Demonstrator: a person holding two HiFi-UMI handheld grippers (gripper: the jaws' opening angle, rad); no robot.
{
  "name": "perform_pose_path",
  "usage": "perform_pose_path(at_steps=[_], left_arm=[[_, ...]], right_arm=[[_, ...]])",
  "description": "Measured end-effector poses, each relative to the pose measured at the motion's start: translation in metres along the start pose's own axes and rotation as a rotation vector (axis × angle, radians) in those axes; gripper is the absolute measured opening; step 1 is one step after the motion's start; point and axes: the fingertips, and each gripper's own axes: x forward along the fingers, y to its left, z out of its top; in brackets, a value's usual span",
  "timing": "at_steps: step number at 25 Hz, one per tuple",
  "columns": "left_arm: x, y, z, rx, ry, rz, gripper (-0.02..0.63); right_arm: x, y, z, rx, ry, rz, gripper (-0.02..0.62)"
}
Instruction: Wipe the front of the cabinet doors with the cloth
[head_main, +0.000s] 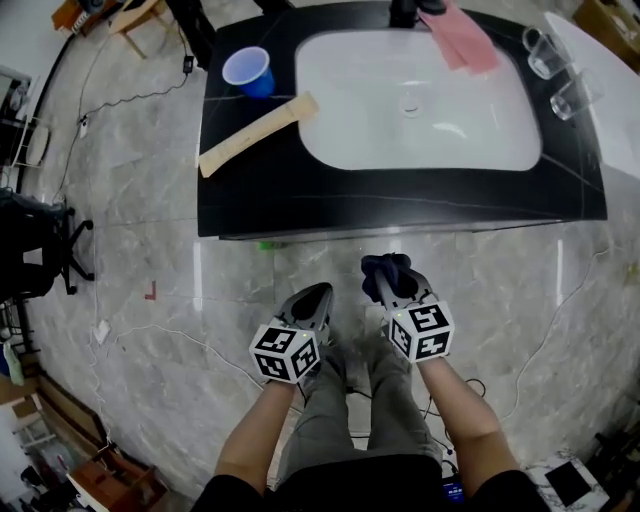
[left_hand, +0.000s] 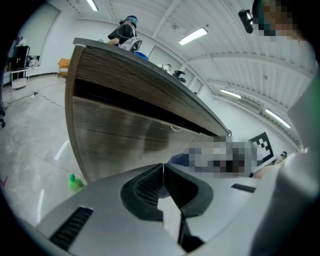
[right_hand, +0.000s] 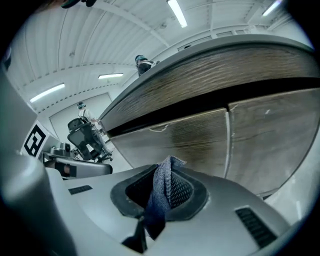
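Observation:
My right gripper (head_main: 388, 278) is shut on a dark blue cloth (head_main: 387, 267), which bunches at its tip just short of the vanity's front edge. In the right gripper view the cloth (right_hand: 162, 187) stands pinched between the jaws, a short way from the wood-grain cabinet doors (right_hand: 200, 140). My left gripper (head_main: 312, 302) hangs lower and to the left with its jaws shut on nothing. The left gripper view looks up at the cabinet doors (left_hand: 130, 135) under the counter edge, past the left gripper (left_hand: 163, 172).
The black vanity top (head_main: 240, 200) holds a white sink (head_main: 420, 105), a blue cup (head_main: 248, 72), a wooden piece (head_main: 258, 132), a pink cloth (head_main: 463, 38) and two clear glasses (head_main: 560, 75). A small green object (left_hand: 75, 182) lies on the floor by the cabinet. Cables (head_main: 150, 335) trail across the marble floor.

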Motion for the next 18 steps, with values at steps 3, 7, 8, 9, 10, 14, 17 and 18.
perform_pose_path(at_steps=[3,7,8,9,10,14,17,18], left_arm=[[-0.021,0.033,0.001,-0.014,-0.019,0.029,0.014],[-0.047,0.077,0.001,-0.040,-0.046,0.075,0.014],[-0.052,0.088,0.001,-0.044,-0.052,0.086,0.014],[-0.057,0.100,0.000,-0.046,-0.056,0.096,0.014],[-0.061,0.111,-0.001,-0.048,-0.058,0.107,0.014],[-0.076,0.149,-0.005,-0.055,-0.064,0.142,0.014],[-0.082,0.169,-0.007,-0.071,-0.069,0.153,0.014],[-0.083,0.174,-0.008,-0.075,-0.069,0.154,0.014]], right_arm=[[0.025,0.035,-0.005,-0.017,0.017,0.041,0.051],[0.058,0.079,-0.010,-0.054,0.039,0.092,0.051],[0.067,0.089,-0.012,-0.065,0.044,0.102,0.051],[0.076,0.099,-0.013,-0.076,0.050,0.111,0.051],[0.084,0.108,-0.014,-0.085,0.054,0.119,0.052],[0.116,0.142,-0.016,-0.118,0.058,0.149,0.052],[0.141,0.162,-0.016,-0.127,0.057,0.163,0.052],[0.148,0.167,-0.015,-0.126,0.057,0.163,0.051]])
